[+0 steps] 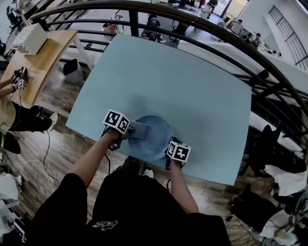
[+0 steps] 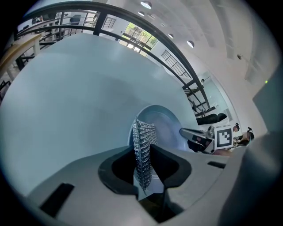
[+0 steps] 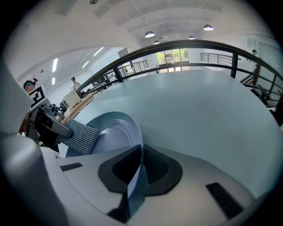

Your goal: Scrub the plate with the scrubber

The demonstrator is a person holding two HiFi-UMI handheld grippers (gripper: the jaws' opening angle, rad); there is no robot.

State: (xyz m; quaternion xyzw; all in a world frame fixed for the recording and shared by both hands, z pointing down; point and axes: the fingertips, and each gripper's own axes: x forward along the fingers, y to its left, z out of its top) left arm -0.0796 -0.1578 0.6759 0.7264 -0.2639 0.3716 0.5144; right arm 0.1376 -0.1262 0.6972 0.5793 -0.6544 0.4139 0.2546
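**Pale blue tabletop, plate pinned at the near edge, scrubber laid on it**

Pale blue tabletop [image 1: 192,81] fills the middle of my head view. A dark curved railing [image 1: 202,14] arcs past its far side, and a wooden desk [image 1: 38,57] stands off to the left over a plank floor [image 1: 57,149].

The round blue plate [image 1: 159,139] sits at the near edge of the tabletop, directly in front of me.

My left gripper [image 2: 143,176] comes in at the plate's left rim. Its fingers [image 2: 119,170] are clamped on the silvery mesh scrubber [image 2: 142,148], which stands on edge between them. The free end of the scrubber reaches forward and lies on the left side of the plate.

My right gripper [image 3: 140,165] is at the plate's near right rim. Its fingers [image 3: 161,170] are pinched nearly together on that rim, and the thin blue edge runs straight between them in the right gripper view. The two grippers face each other across the plate, near but not touching.
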